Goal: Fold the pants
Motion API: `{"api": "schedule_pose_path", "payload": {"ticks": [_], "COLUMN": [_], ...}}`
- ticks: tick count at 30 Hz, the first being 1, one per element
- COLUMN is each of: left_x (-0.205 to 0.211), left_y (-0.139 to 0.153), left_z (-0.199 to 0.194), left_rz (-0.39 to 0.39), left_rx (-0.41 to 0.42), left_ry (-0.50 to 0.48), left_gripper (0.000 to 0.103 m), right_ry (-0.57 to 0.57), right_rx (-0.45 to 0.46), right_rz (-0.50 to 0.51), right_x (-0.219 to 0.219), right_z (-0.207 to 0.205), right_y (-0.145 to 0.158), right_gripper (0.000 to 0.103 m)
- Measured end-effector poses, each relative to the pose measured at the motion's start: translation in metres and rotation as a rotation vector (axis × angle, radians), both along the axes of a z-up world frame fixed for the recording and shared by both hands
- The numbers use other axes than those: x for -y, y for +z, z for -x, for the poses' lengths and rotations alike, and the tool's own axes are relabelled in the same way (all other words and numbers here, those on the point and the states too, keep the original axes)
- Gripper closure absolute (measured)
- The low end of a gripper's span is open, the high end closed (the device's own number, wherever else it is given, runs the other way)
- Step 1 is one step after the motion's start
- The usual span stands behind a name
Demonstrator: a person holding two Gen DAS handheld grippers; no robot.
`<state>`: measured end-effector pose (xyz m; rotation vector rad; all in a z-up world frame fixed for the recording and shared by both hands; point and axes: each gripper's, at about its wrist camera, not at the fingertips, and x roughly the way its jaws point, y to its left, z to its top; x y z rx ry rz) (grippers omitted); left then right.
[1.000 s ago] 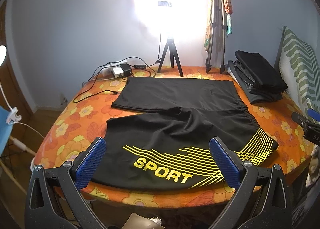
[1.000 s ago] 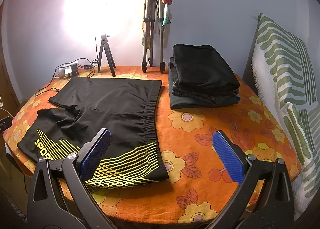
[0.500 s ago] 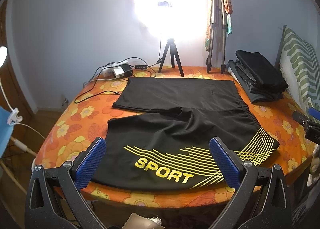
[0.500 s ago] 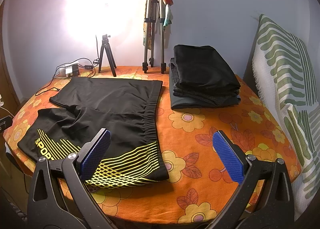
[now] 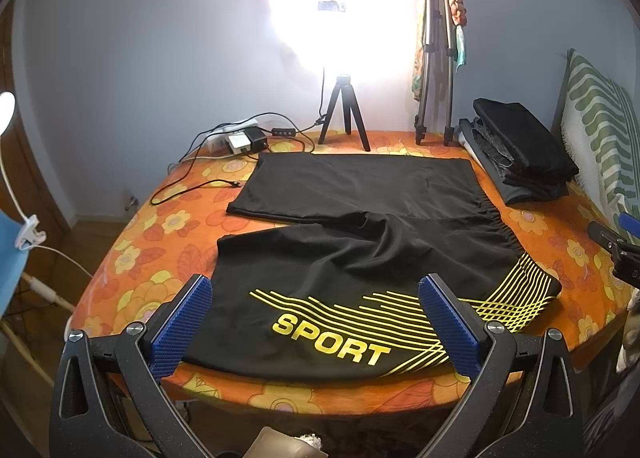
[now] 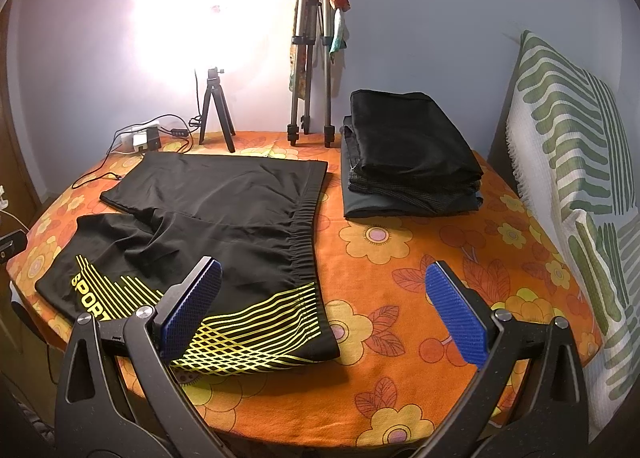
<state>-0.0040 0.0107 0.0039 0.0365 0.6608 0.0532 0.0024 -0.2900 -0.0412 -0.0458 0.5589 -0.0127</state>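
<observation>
- Left wrist view looks across the black shorts [image 5: 360, 242], which lie flat on the orange flowered tablecloth [image 5: 160, 242] with both legs spread out, not yet folded.
- Their long axis runs left to right across the table: the leg hems point to the person's left, and the gathered waistband [image 6: 302, 230] lies to the right.
- The near leg, printed with SPORT [image 5: 332, 340] in yellow, reaches the table's front edge; the far leg lies behind it, toward the wall.
- The left gripper [image 5: 316, 322] hovers at the front edge just short of the near leg, so the printed hem end lies straight ahead between its fingers. I judge it the nearer tool for the hem end.
- The right gripper [image 6: 324, 310] hovers off the front right of the shorts, its left finger in line with the striped waistband corner [image 6: 280, 334] and its right finger over bare cloth. It is the nearer one for the waistband end.
- Both tongs stand wide apart, holding nothing; neither seems to touch the fabric.
- A stack of folded dark clothes [image 6: 408, 154] sits well apart at the back right.
- Folding the near leg over the far one likely calls for gripping both front corners together.
</observation>
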Motion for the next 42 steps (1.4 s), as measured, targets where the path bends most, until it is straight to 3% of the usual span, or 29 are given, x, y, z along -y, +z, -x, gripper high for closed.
{"api": "schedule_pose_path", "payload": {"ticks": [11, 19, 26, 29, 32, 34, 38, 42], "left_x": [-0.003, -0.015, -0.040, -0.056, -0.072, -0.086, -0.117, -0.131], "left_y": [-0.005, -0.013, -0.020, -0.025, -0.035, -0.042, -0.054, -0.067], "left_z": [-0.001, 0.000, 0.000, 0.000, -0.003, -0.009, -0.014, -0.015], "left_rz": [-0.005, 0.042, 0.083, 0.103, 0.071, 0.108, 0.232, 0.259], "left_rx": [-0.011, -0.051, -0.076, -0.075, -0.090, -0.132, -0.204, -0.281], "left_ry": [0.002, -0.007, 0.023, 0.047, 0.093, 0.116, 0.153, 0.160], "left_gripper": [0.000, 0.000, 0.000, 0.004, 0.014, 0.022, 0.027, 0.036], "right_ry": [0.009, 0.036, 0.149, 0.221, 0.314, 0.384, 0.536, 0.636], "right_rx": [0.001, 0.007, 0.021, 0.026, -0.007, -0.037, -0.130, -0.220], "right_rz": [0.013, 0.023, 0.058, 0.116, 0.186, 0.231, 0.270, 0.272], "right_x": [-0.002, 0.002, -0.005, -0.017, -0.038, -0.051, -0.076, -0.094], "right_z": [0.003, 0.008, 0.015, 0.020, 0.022, 0.023, 0.021, 0.017], "right_y": [0.000, -0.004, -0.012, -0.018, -0.029, -0.038, -0.055, -0.072], "right_gripper": [0.000, 0.000, 0.000, 0.001, 0.008, 0.016, 0.030, 0.043]}}
